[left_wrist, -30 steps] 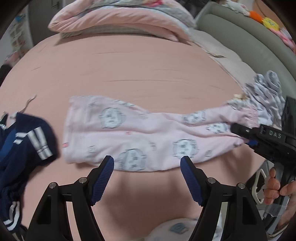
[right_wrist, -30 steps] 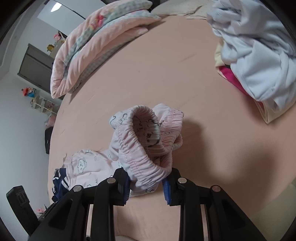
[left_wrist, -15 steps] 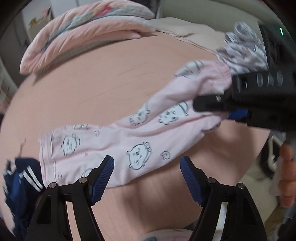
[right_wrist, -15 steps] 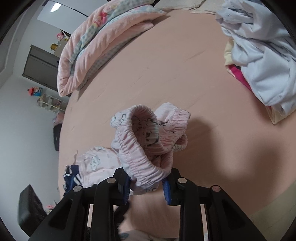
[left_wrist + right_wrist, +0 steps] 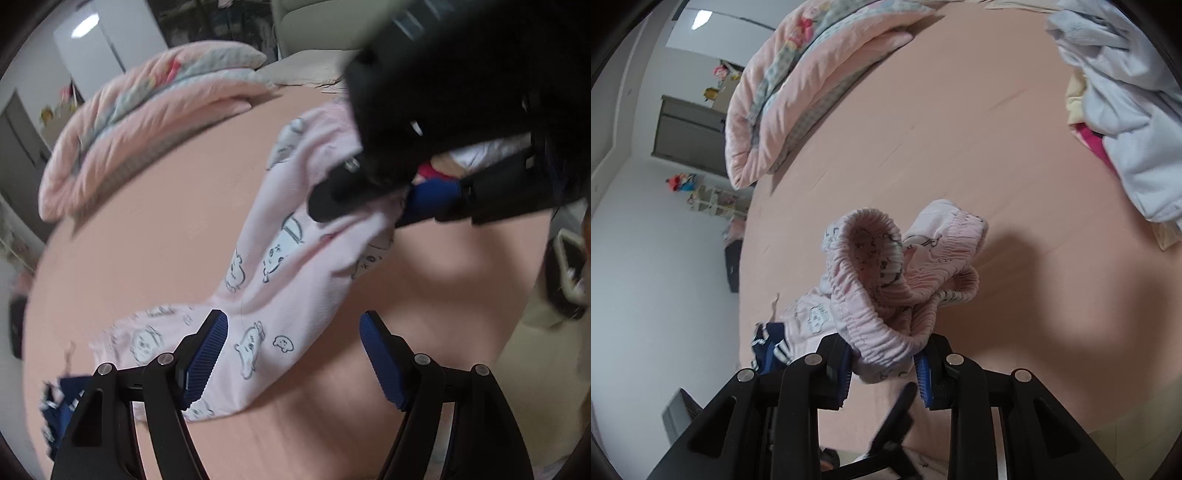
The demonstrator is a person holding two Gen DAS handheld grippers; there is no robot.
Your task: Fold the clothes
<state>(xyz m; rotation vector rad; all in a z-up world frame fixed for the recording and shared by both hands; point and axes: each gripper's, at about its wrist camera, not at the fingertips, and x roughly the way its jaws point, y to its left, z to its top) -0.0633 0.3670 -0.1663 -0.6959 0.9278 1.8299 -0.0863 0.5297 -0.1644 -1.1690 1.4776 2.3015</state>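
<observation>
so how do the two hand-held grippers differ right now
The left hand-held gripper stands wide open with nothing between its pads; the right hand-held gripper is shut on the waistband of the pink printed pants. The left one hovers over the pants' lower leg near the sheet; the right one lifts the bunched waistband off the bed. Both have black frames with ribbed blue pads.

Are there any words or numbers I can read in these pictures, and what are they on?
None can be read.
The pink trousers bear only cartoon animal faces, no letters.
Pale marks on the right gripper body in the left wrist view are too blurred to read.
The folded quilt shows pictures only.
</observation>
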